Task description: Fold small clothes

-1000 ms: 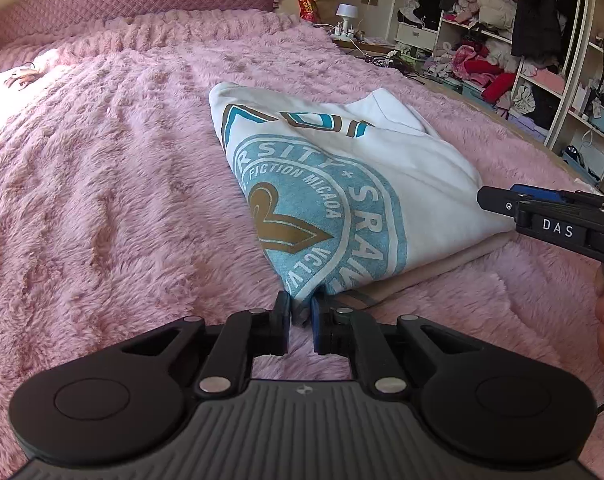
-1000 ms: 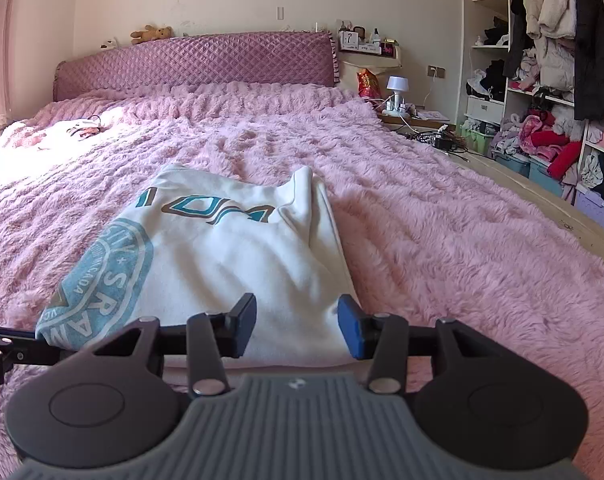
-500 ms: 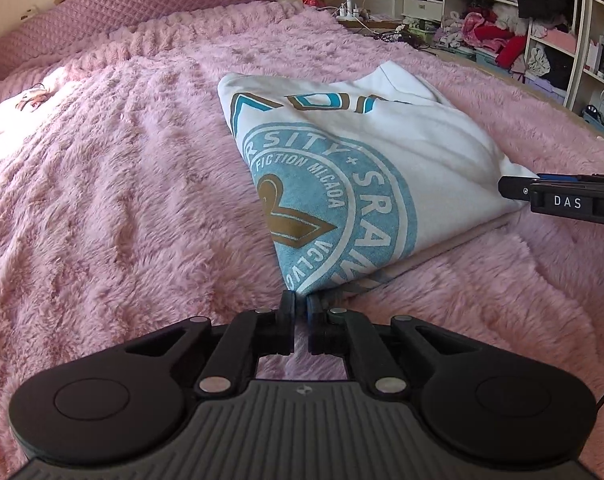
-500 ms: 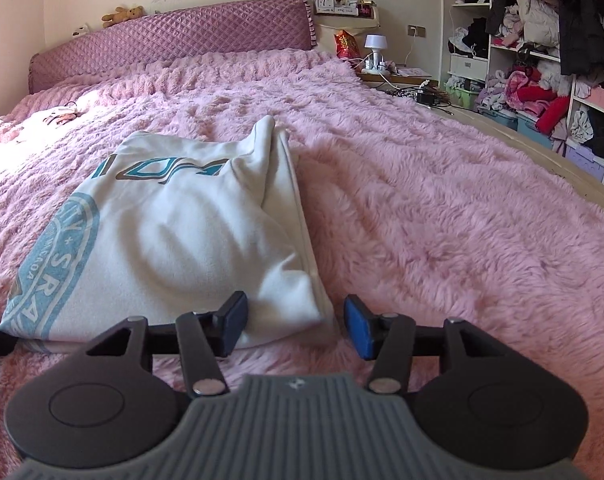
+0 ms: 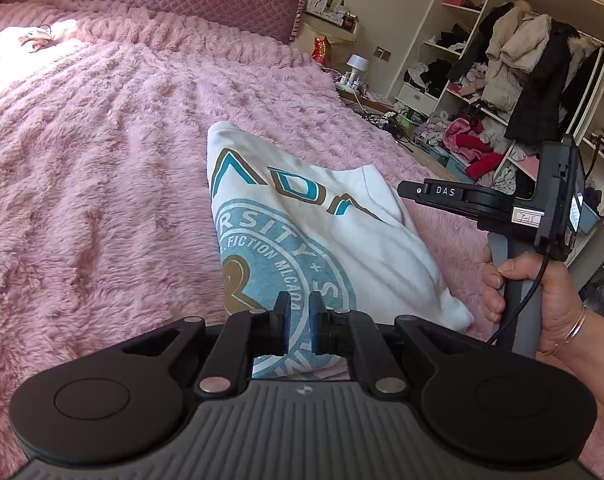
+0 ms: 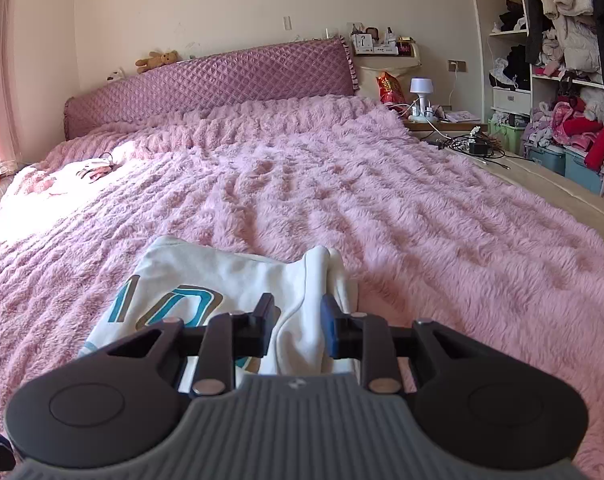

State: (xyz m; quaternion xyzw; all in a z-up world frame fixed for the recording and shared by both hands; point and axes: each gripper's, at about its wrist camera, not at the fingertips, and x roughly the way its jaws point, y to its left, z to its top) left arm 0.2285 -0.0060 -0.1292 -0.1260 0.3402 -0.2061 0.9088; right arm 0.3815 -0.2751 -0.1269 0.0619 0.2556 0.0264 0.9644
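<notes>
A white shirt [image 5: 342, 248] with a teal round print lies folded on the pink fluffy blanket [image 5: 101, 160]. My left gripper [image 5: 299, 320] is shut on its near printed edge, which is raised off the bed. In the right wrist view the shirt [image 6: 205, 276] runs under my right gripper [image 6: 297, 320]. Its jaws are closing, and a bunched white fold along the right edge fills the gap between the pads. From the left wrist view that gripper's black finger [image 5: 434, 192] reaches the shirt's far right side, with a hand [image 5: 542, 296] on its handle.
The purple quilted headboard [image 6: 221, 80] closes the far end of the bed. A nightstand with a lamp [image 6: 420, 92] and loose cables [image 6: 470, 144] stands at the bed's right side. Open shelves stuffed with clothes [image 5: 522, 80] fill the right. A small item [image 6: 95, 170] lies far left.
My right gripper moved forward along the shirt's right edge and its jaws narrowed around a fold there. My left gripper rose with the near edge, and the shirt now slopes up from the bed.
</notes>
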